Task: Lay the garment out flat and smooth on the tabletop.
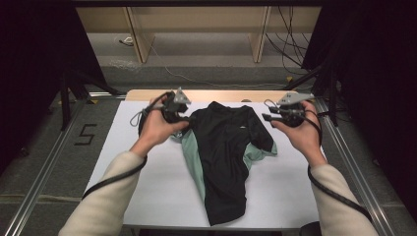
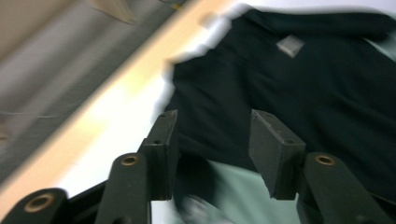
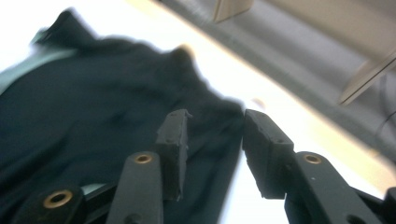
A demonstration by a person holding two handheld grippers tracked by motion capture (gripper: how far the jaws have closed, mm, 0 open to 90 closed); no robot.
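- White sheeting covers the table [image 1: 147, 187], and on it a black shirt [image 1: 223, 152] with pale green side panels is laid out, its hem at the near edge and its collar toward the far wooden strip [image 1: 147, 94].
- From near to far, the garment is seen to run lengthwise away from the person, the long axis being slightly slanted: the hem sits just right of centre and the shoulders lie a little further left (one sleeve is folded across the right side, a green panel showing beneath it).
- At the far end, the left gripper [image 1: 183, 118] is held at the left shoulder of the shirt and the right gripper [image 1: 268, 117] just beside the right shoulder.
- In the left gripper view the jaws are seen parted, with dark cloth below them but nothing pinched; in the right gripper view the jaws likewise stand apart over the shirt's edge, unloaded.
- The step in hand is judged to be a release at the shoulders after laying the shirt flat.
- Next, a fresh grasp is probably called for, perhaps on the sleeves or a side edge for folding, with both jaws lowered onto the cloth before being closed.
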